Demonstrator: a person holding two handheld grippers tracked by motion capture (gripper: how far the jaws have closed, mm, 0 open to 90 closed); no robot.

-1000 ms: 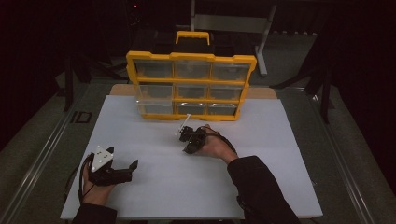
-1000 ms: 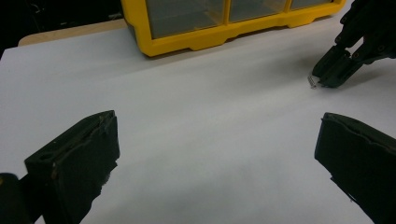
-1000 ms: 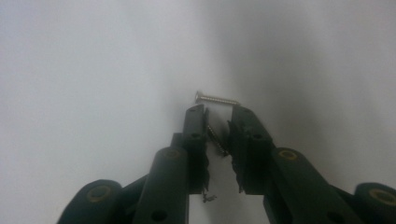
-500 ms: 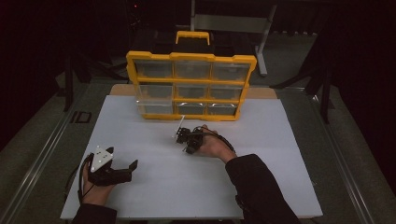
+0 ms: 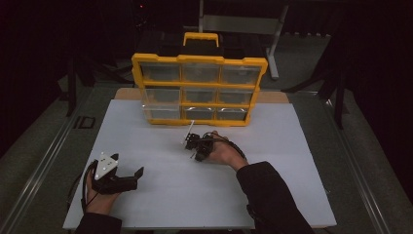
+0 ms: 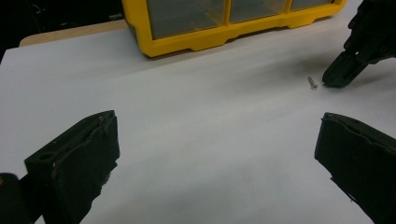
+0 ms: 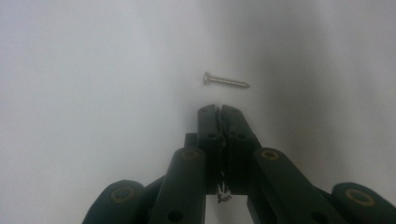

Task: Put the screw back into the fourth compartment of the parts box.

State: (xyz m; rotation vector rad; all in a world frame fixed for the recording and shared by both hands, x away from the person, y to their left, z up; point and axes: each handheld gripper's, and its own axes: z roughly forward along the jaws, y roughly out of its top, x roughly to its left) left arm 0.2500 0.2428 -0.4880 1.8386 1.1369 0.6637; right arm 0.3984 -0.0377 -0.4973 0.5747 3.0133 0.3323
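A small silver screw lies flat on the white board, just beyond the tips of my right gripper. That gripper is shut, its jaws pressed together with nothing between them. In the high view the right gripper points down at the board, a little in front of the yellow organizer. My left gripper is open and empty, resting low at the board's near left. From the left gripper view, the screw lies beside the right gripper's tip.
The yellow organizer, with clear-fronted compartments and a handle on top, stands at the far edge of the white board. Dark floor and metal frames surround the table.
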